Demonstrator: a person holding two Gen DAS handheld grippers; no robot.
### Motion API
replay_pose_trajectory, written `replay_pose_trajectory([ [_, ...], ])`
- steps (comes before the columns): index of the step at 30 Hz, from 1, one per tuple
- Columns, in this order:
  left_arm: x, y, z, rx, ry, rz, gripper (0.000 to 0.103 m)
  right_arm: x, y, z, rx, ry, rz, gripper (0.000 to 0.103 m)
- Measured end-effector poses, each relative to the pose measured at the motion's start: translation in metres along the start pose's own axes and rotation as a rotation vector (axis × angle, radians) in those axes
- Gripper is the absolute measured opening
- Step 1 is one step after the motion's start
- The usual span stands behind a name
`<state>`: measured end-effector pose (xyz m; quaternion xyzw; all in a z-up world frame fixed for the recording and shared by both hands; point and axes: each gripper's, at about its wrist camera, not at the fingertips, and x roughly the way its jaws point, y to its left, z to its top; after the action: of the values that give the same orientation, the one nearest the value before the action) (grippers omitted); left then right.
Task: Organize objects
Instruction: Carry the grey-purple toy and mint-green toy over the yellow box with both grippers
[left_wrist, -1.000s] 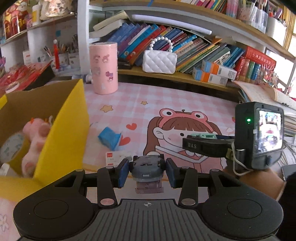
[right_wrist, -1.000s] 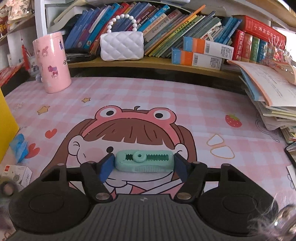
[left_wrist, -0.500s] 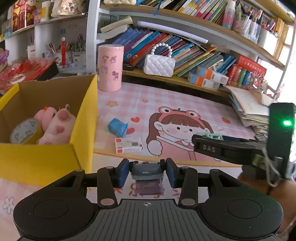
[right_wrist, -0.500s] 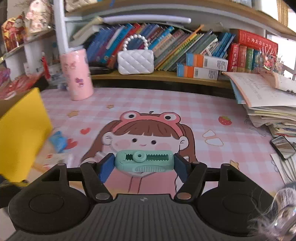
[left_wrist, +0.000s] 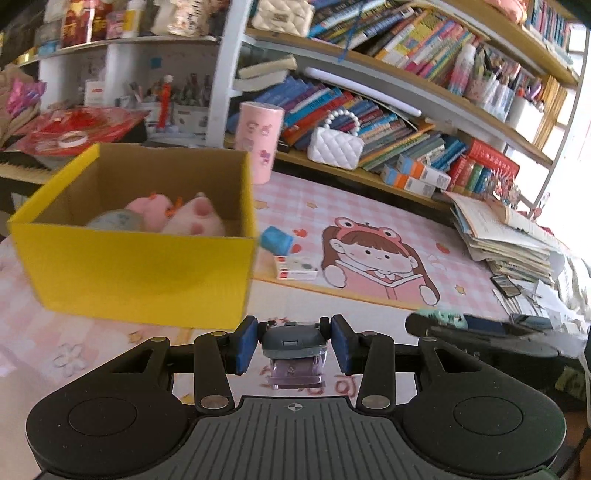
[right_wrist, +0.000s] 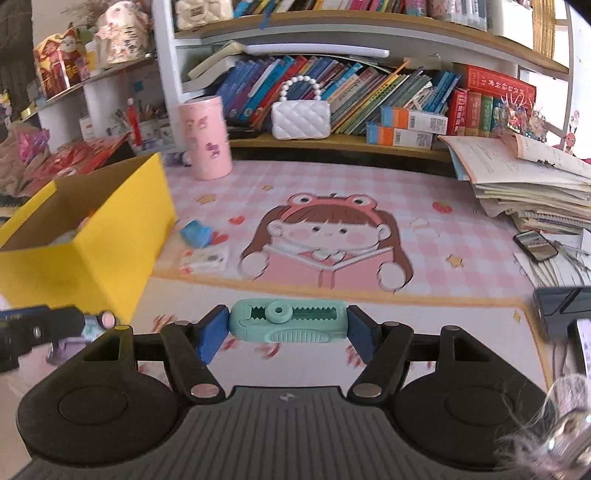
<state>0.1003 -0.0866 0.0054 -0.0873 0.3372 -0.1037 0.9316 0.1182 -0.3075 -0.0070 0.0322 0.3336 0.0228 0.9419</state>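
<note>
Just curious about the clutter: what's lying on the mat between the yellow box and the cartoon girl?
Two small things, in both views: a blue crumpled item nearer the yellow box, and a flat white card box just before the cartoon girl.

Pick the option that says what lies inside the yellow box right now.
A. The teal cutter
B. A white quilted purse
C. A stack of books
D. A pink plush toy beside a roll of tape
D: in the left wrist view the yellow box holds a pink plush toy next to a roll of tape.
</note>
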Motion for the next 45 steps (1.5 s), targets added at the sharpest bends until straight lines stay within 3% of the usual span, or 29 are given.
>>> replay_pose_trajectory([
  [14, -0.085, 0.076, -0.022, -0.079, -0.078, 0.041, 0.041, -0.053, 0.101, -0.041, -0.118, -0.004, 0.080, 0.067],
  [24, -0.121, 0.117, -0.030, -0.084, -0.119, 0.058, 0.041, -0.075, 0.159, -0.059, -0.156, -0.025, 0.120, 0.067],
  [35, -0.141, 0.141, -0.032, -0.082, -0.147, 0.047, 0.041, -0.085, 0.192, -0.067, -0.178, -0.027, 0.130, 0.067],
  [45, -0.144, 0.151, -0.012, -0.093, -0.198, 0.034, 0.041, -0.086, 0.210, -0.056, -0.219, -0.044, 0.138, 0.067],
])
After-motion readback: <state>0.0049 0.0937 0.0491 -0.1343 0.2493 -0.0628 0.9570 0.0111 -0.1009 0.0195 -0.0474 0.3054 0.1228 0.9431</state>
